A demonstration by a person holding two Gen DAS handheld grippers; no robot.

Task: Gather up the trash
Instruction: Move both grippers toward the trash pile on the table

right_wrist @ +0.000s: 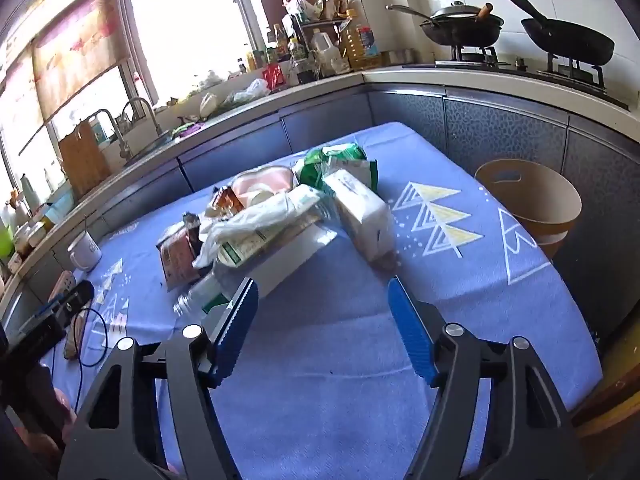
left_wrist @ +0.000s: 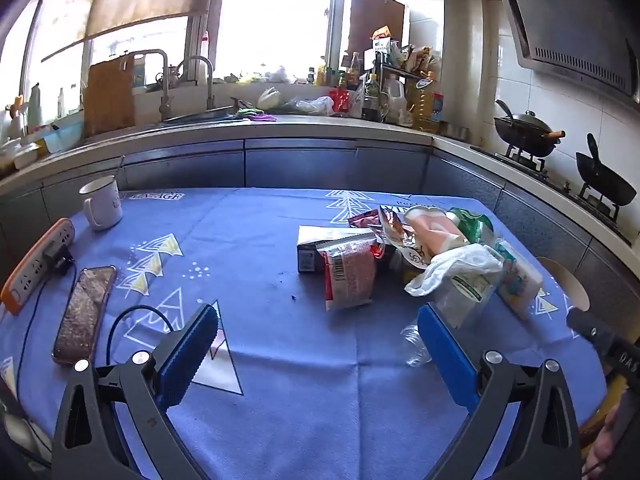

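Note:
A heap of trash lies on the blue tablecloth (left_wrist: 280, 360): a red snack packet (left_wrist: 350, 276), a small box (left_wrist: 316, 246), a white plastic bag (left_wrist: 452, 270), a clear plastic bottle (left_wrist: 416, 344), a tissue pack (left_wrist: 520, 284) and green wrappers (left_wrist: 472, 224). The heap also shows in the right wrist view, with the bag (right_wrist: 256, 220), tissue pack (right_wrist: 364, 216) and bottle (right_wrist: 200, 296). A tan bin (right_wrist: 532, 204) stands beside the table's right edge. My left gripper (left_wrist: 316, 320) is open and empty, short of the heap. My right gripper (right_wrist: 322, 292) is open and empty, just before the heap.
A white mug (left_wrist: 102, 202), an orange power strip (left_wrist: 38, 264) and a phone (left_wrist: 84, 314) with a cable lie on the table's left side. A kitchen counter with sink (left_wrist: 200, 114), bottles and a stove with two pans (right_wrist: 568, 40) runs behind.

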